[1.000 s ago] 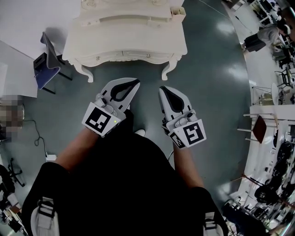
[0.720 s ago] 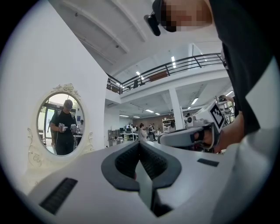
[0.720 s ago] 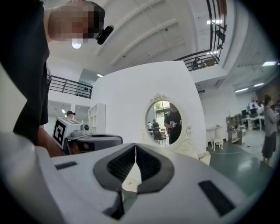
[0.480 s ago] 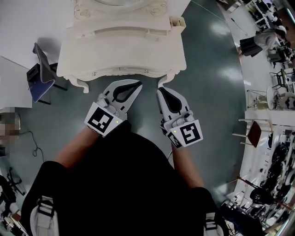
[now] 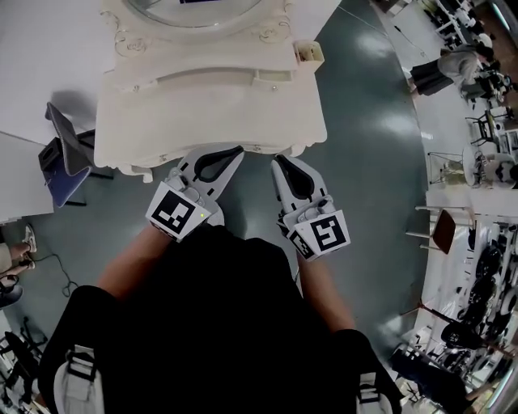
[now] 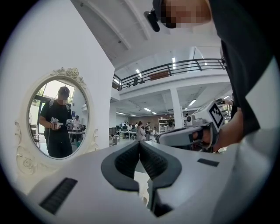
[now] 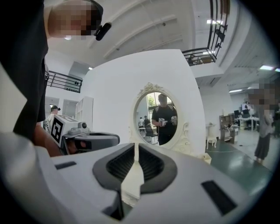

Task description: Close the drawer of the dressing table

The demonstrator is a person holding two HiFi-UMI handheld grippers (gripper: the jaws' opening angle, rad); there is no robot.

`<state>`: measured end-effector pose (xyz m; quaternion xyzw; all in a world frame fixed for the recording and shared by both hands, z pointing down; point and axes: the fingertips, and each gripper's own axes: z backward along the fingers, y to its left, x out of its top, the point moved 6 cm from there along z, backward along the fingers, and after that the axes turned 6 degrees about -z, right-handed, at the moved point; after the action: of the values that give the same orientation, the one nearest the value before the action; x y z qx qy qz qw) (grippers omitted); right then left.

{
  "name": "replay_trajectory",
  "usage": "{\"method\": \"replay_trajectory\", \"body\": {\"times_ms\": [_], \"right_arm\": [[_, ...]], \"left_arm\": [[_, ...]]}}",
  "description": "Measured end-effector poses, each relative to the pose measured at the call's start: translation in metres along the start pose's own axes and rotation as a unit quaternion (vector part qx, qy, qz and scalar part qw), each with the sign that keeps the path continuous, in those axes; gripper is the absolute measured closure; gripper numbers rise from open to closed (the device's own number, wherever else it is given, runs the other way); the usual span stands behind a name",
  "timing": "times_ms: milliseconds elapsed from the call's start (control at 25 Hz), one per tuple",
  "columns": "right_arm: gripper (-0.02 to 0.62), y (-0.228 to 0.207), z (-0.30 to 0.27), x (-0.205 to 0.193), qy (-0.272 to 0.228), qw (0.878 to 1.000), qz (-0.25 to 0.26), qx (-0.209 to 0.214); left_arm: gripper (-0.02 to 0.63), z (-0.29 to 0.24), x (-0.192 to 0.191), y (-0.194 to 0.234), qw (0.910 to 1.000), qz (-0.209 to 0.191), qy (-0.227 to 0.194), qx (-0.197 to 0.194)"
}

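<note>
The white dressing table [image 5: 210,105] fills the top of the head view, its oval mirror [image 5: 194,10] at the far edge. Its drawer front [image 5: 210,154], with two small knobs, runs along the near edge; how far it stands out I cannot tell. My left gripper [image 5: 237,151] and right gripper [image 5: 278,160] are side by side, both shut and empty, tips at that front edge. In the left gripper view the left gripper [image 6: 140,144] points level at the mirror [image 6: 59,118]. The right gripper [image 7: 135,148] likewise faces the mirror [image 7: 159,118].
A dark chair with a blue seat [image 5: 65,154] stands left of the table beside a white panel [image 5: 20,186]. A small box [image 5: 307,52] sits on the table's right corner. White benches with gear [image 5: 477,242] line the right side, and a person [image 5: 453,65] stands far right.
Both grippers have moved forward towards the dressing table, which now looms larger. Their tips went from well short of the drawer front to right at it. The jaws stayed shut.
</note>
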<state>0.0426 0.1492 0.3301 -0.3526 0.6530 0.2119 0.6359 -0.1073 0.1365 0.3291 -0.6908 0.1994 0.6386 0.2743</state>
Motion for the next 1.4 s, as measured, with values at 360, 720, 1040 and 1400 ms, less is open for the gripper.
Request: {"method": "replay_trajectory", "body": {"times_ms": [360, 720, 1040, 1400], "right_arm": [[0.42, -0.057, -0.038, -0.018, 0.01, 0.998, -0.03, -0.053], [0.316, -0.138, -0.081, -0.05, 0.061, 0.996, -0.035, -0.061], [0.316, -0.219, -0.12, -0.081, 0.102, 0.991, -0.061, -0.053], [0.318, -0.278, -0.153, -0.113, 0.154, 0.986, -0.061, -0.028]], "left_arm": [[0.614, -0.03, -0.024, 0.043, 0.9999, 0.003, 0.011, 0.005], [0.615, -0.081, -0.044, 0.073, 0.9991, 0.005, 0.017, 0.039], [0.615, -0.141, -0.061, 0.094, 0.9979, -0.005, 0.025, 0.06], [0.615, -0.198, -0.072, 0.111, 0.9952, -0.011, 0.035, 0.091]]}}
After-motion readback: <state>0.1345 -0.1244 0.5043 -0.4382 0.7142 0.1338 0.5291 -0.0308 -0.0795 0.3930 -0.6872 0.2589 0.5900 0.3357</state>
